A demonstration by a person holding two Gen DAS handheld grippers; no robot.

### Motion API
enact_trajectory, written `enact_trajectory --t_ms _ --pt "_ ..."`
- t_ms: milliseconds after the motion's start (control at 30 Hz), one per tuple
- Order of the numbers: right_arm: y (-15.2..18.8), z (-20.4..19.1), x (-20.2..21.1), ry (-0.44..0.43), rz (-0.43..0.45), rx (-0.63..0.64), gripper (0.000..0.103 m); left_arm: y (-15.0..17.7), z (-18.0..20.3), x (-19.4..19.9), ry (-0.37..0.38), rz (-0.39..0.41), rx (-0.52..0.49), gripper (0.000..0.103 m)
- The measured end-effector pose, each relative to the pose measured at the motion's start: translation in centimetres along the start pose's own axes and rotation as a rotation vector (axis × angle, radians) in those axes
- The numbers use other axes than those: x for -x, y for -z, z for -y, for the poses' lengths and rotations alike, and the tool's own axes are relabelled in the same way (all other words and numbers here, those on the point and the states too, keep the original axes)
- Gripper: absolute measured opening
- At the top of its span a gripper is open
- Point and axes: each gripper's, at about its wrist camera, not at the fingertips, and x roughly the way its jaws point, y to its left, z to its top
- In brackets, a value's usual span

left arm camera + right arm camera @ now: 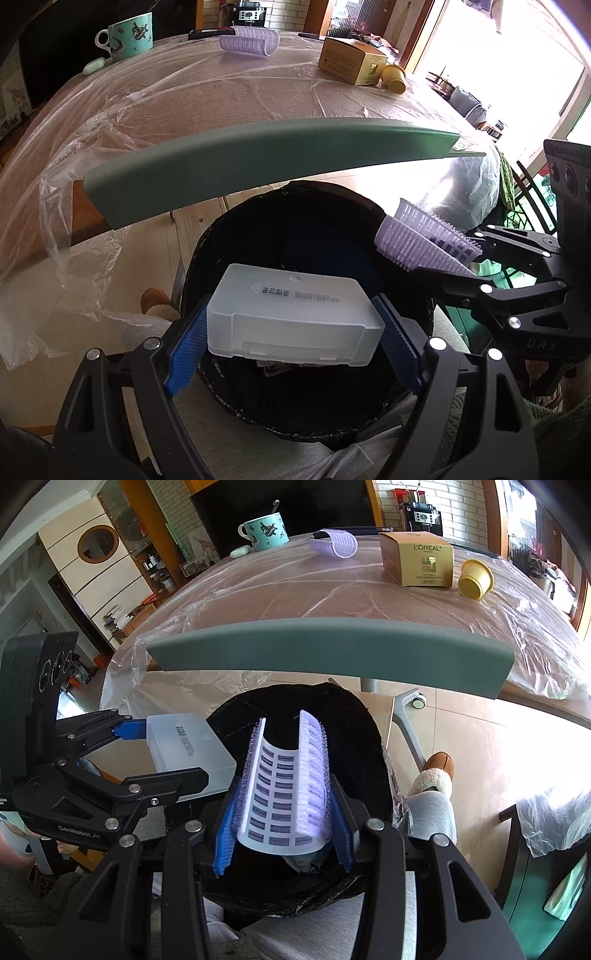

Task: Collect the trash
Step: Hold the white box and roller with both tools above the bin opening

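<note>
My left gripper (291, 332) is shut on a frosted white plastic box (293, 319) and holds it over the open black-lined trash bin (295, 417). My right gripper (282, 823) is shut on a curled purple hair roller (286, 782) and holds it above the same bin (354, 723). In the left wrist view the roller (417, 240) and right gripper (480, 266) hang at the bin's right rim. In the right wrist view the box (184, 753) and left gripper (147, 753) sit at the bin's left side.
A grey-green chair back (258, 162) (332, 653) stands between bin and plastic-covered table (295, 590). On the table: a teal cup (264, 530), another purple roller (336, 542), a gold L'Oreal box (417, 559), a yellow capsule (474, 578), a small white case (240, 552).
</note>
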Motion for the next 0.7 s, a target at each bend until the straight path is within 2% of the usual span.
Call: enact_trajectory --t_ms 267,700 --pt "0.1 -0.1 0.0 -0.008 -0.006 0.000 0.043 -0.1 -0.5 -0.1 -0.021 0.018 0.020 0.085" --pt "0.0 -0.2 -0.9 0.006 -0.031 -0.001 0.043 0.9 -0.8 -0.6 -0.051 -0.004 0.008 0.085"
